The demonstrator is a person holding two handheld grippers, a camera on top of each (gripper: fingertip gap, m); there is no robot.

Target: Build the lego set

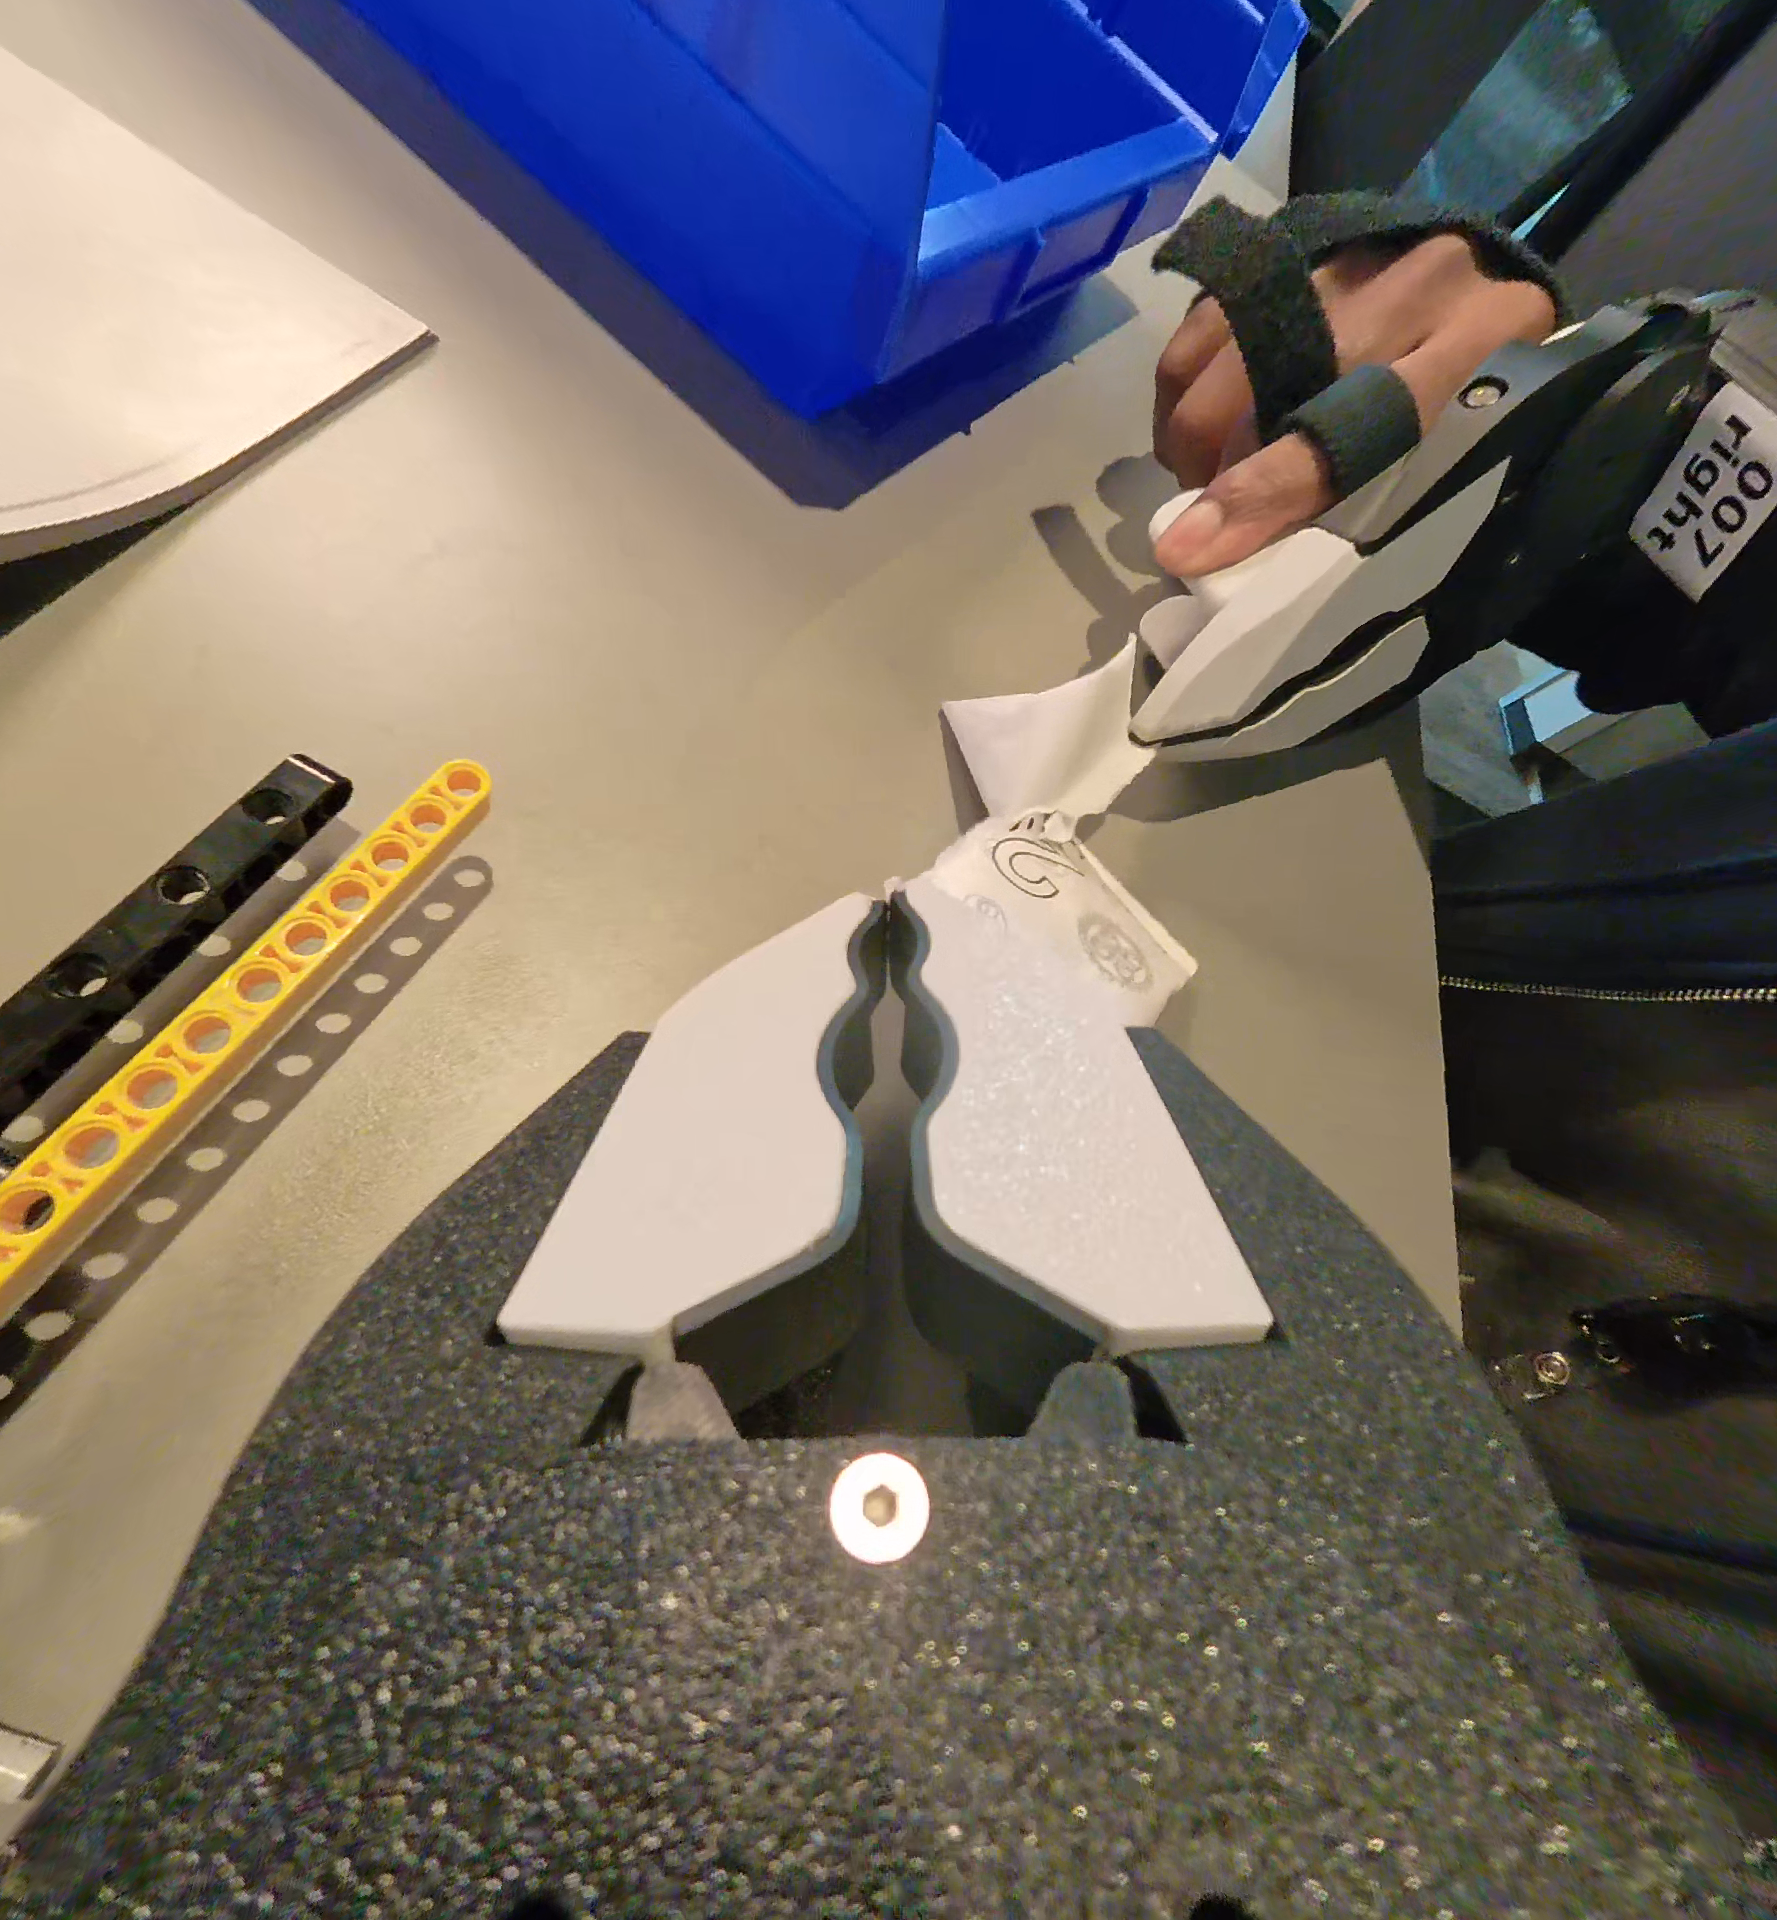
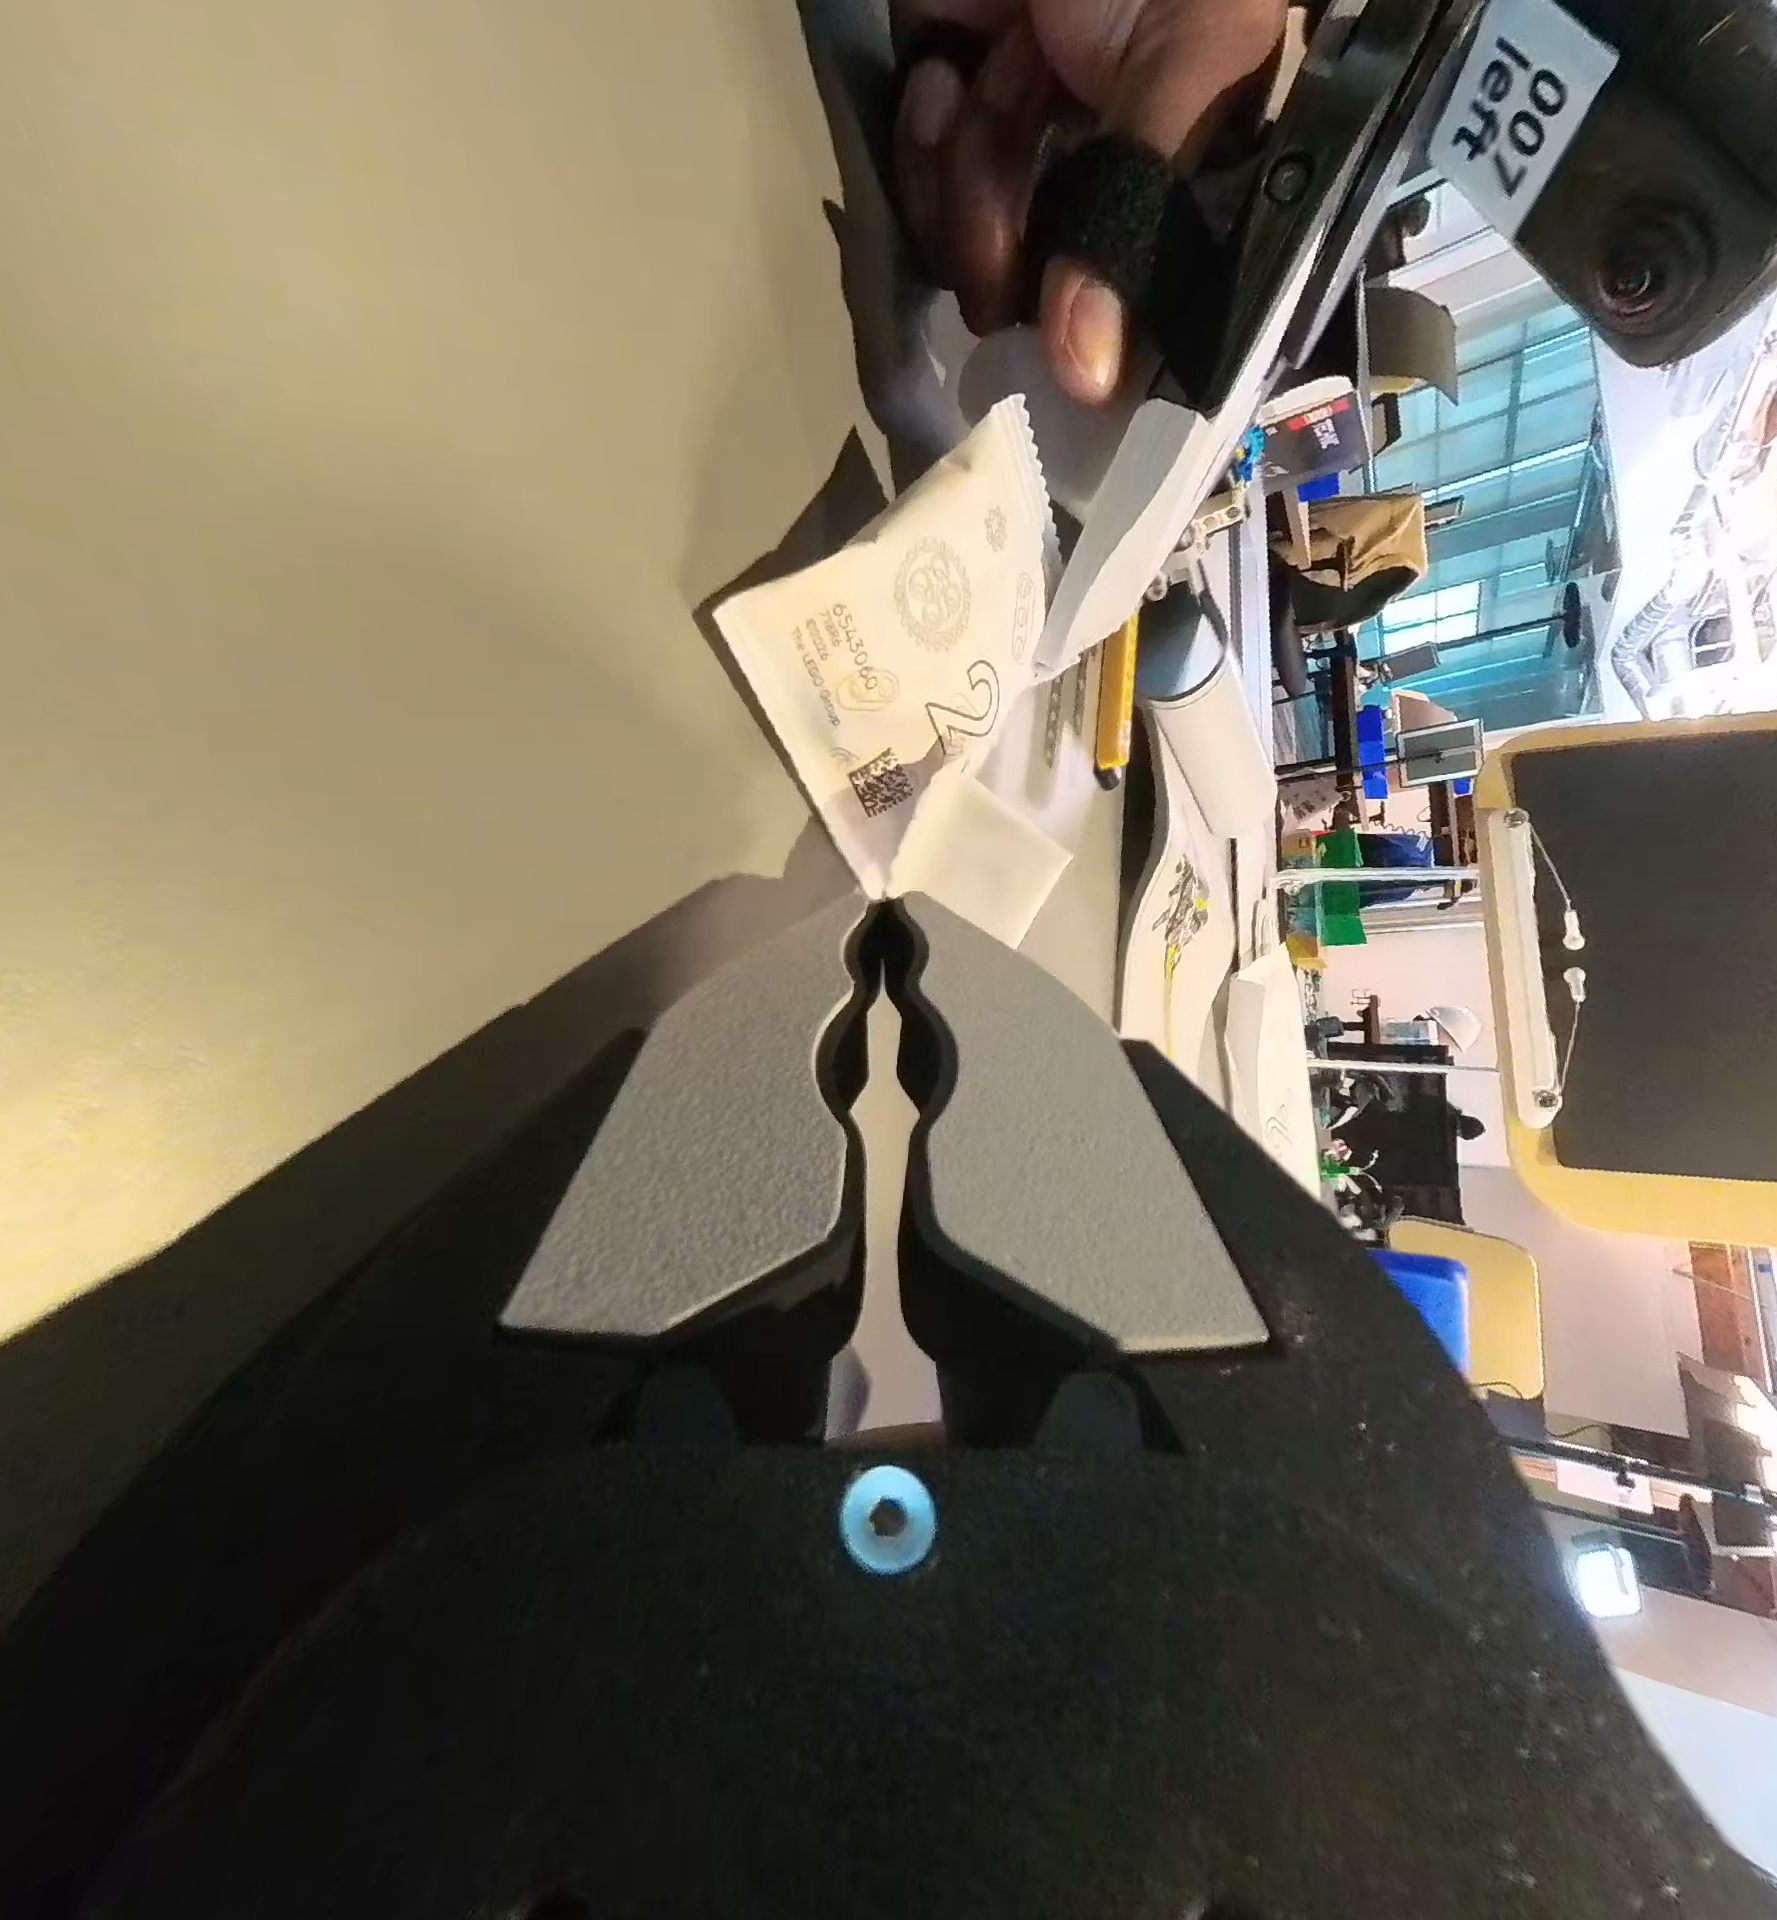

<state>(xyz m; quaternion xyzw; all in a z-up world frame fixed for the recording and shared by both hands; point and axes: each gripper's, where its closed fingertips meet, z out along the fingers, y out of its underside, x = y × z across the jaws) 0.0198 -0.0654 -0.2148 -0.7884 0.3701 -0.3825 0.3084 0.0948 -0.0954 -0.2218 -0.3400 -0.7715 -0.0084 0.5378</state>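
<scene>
A small white paper parts bag [image 1: 1029, 790] with printed marks is held above the grey table between both grippers; it also shows in the right wrist view [image 2: 894, 665]. My left gripper [image 1: 889, 896] is shut on one edge of the bag. My right gripper [image 2: 882, 902] is shut on another edge, which looks torn and twisted. The right gripper also shows in the left wrist view [image 1: 1138, 732], and the left gripper in the right wrist view [image 2: 1045, 660]. A long yellow holed beam [image 1: 229, 1023] and a black holed beam [image 1: 136, 956] lie on the table at left.
A blue plastic bin [image 1: 863, 177] stands at the back of the table. A white instruction sheet [image 1: 115, 312] lies at the back left. A person's dark jacket [image 1: 1642, 1091] is at the right. A room with chairs and shelves [image 2: 1486, 727] shows beyond the table. About 9 cm separates my left fingertips from my right.
</scene>
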